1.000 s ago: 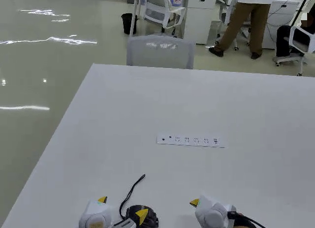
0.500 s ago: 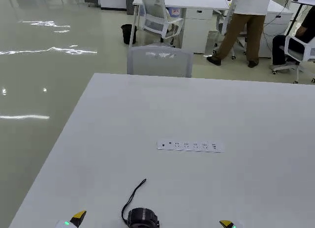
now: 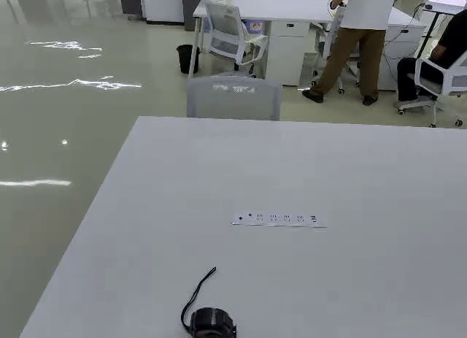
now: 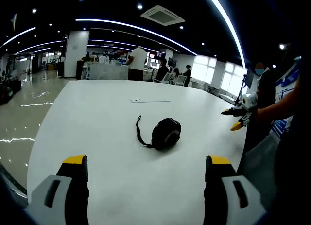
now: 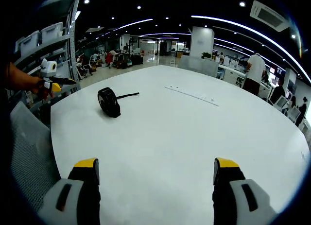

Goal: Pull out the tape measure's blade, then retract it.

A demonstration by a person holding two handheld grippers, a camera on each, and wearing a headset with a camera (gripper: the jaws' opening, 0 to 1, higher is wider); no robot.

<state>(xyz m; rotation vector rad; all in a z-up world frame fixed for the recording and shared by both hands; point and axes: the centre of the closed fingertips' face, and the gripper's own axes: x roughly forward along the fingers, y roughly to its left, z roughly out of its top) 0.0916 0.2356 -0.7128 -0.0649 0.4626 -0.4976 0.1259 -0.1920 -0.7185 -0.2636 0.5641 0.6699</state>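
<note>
A black tape measure [image 3: 211, 322] lies on the white table [image 3: 292, 170] near its front edge, its black wrist strap [image 3: 197, 290] curling away from it. In the left gripper view it lies [image 4: 166, 133] ahead of my left gripper [image 4: 146, 160], which is open and holds nothing. In the right gripper view it sits [image 5: 109, 102] ahead and to the left of my right gripper [image 5: 156, 163], also open and holding nothing. Each gripper shows at the edge of the other's view: the right gripper [image 4: 233, 119] and the left gripper [image 5: 60, 84], both well off to the tape measure's sides.
A white power strip [image 3: 279, 220] lies flat mid-table. A grey chair [image 3: 233, 97] stands at the far edge. Beyond it are desks, a standing person [image 3: 357, 39] and a seated person [image 3: 445, 53]. Shelves with bins [image 5: 43, 35] stand at the left of the right gripper view.
Both grippers have drawn back and apart from the tape measure and left the bottom of the head view. The tape measure stays on the table. The head camera has tilted up slightly.
</note>
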